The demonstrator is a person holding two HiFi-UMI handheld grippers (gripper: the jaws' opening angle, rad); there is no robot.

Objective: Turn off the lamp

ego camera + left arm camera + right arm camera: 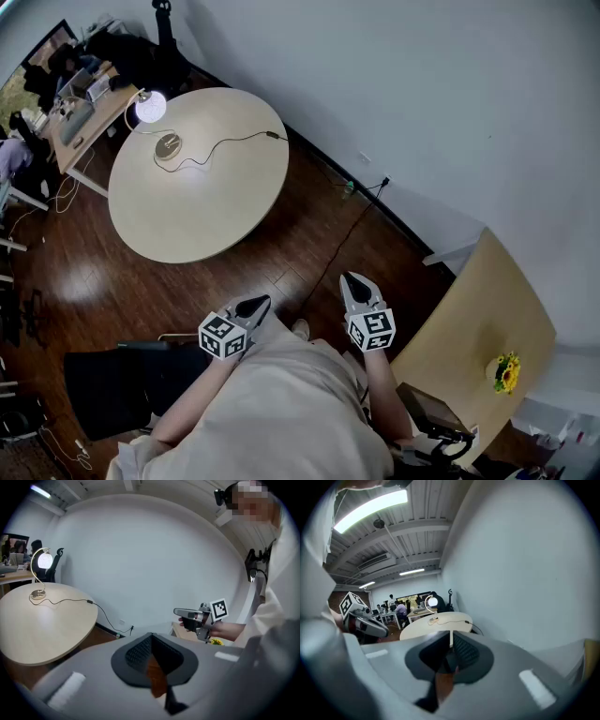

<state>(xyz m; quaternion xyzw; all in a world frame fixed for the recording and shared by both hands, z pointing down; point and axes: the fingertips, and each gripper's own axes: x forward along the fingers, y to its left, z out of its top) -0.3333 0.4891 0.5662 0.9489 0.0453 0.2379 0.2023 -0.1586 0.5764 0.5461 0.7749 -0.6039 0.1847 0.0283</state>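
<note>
Far left, head view: desk (82,120) piled with dark clutter, too small to sort out and cut off by the frame edge. Next to it is the lamp (150,107), lit: a glowing round globe on a thin curved metal stem, with a flat disc base (168,145). No switch can be made out. It stands at the far-left rim of the round table (202,211), which has a smooth pale wood-look top. A thin black cord (225,142) snakes from the base across the top to an inline block, then gets hard to follow down to the wall. Glossy dark plank floor (281,248).

Left gripper (258,302): dark ribbed pads together, nothing held. Right gripper (354,279): pads nearly touching, only a slit between them, also empty. Both are low in the frame, pointing towards the table; the lamp is well apart from both, up and to the left. The forearms are partly hidden by the person's pale top.

Right: rectangular light-wood table (478,309), its corner cut off, with a small yellow flower (507,373) on it.
</note>
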